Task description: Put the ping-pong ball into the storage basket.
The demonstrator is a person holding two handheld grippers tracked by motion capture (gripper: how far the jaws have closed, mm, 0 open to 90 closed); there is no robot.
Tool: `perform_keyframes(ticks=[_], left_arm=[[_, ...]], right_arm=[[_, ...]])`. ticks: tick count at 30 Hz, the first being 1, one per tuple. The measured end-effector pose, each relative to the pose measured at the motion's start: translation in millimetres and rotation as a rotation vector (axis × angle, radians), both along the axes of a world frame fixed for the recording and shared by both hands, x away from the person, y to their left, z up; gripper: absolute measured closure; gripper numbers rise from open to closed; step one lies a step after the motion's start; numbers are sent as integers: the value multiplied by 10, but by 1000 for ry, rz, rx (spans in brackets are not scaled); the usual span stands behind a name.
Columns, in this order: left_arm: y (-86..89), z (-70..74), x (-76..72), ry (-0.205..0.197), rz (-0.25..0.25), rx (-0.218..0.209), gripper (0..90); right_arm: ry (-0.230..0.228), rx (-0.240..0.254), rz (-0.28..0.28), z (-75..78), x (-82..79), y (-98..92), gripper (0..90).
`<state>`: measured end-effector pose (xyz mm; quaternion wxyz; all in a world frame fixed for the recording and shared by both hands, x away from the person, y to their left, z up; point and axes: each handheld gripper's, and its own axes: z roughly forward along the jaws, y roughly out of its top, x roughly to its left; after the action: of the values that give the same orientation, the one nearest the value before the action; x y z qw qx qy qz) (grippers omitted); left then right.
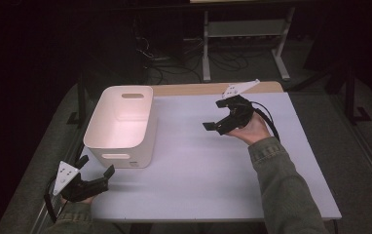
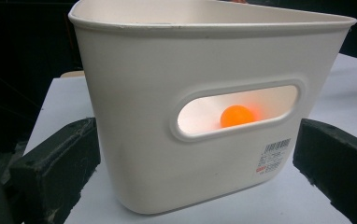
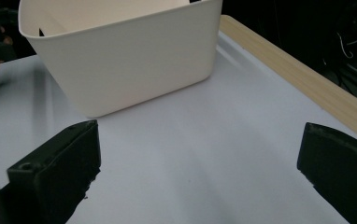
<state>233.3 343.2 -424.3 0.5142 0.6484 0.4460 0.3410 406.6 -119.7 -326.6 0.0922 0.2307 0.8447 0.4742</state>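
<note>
Standing at the near-left corner of the worktop, the left gripper has its jaws spread and empty, aimed toward one o'clock at the white bin. Its own camera looks squarely at the bin's near short wall, where a handle slot reveals an orange ball resting inside on the floor of the bin. A barcode sticker sits below the slot, at its four o'clock.

Bin position: left half of the worktop, upright, long axis running near to far. It lies just beyond the left jaws, which straddle the end wall without touching.

Farther off, the right gripper is held above mid-worktop, jaws likewise spread and empty, pointing toward nine o'clock at the bin's long right wall, well apart from it.

Judgement: the left hand is nearer; any grasp of the bin or reach for the ball turns on that short gap.
</note>
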Motion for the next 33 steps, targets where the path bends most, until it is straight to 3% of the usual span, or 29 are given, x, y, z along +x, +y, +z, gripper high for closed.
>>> perform_keyframes(ticks=[18, 33], left_arm=[[-5, -3, 6, 3, -1, 1, 1], [-8, 1, 10, 0, -3, -1, 1]], right_arm=[[16, 46, -93, -223, -172, -430, 0], [17, 53, -143, -330, -328, -641, 0]])
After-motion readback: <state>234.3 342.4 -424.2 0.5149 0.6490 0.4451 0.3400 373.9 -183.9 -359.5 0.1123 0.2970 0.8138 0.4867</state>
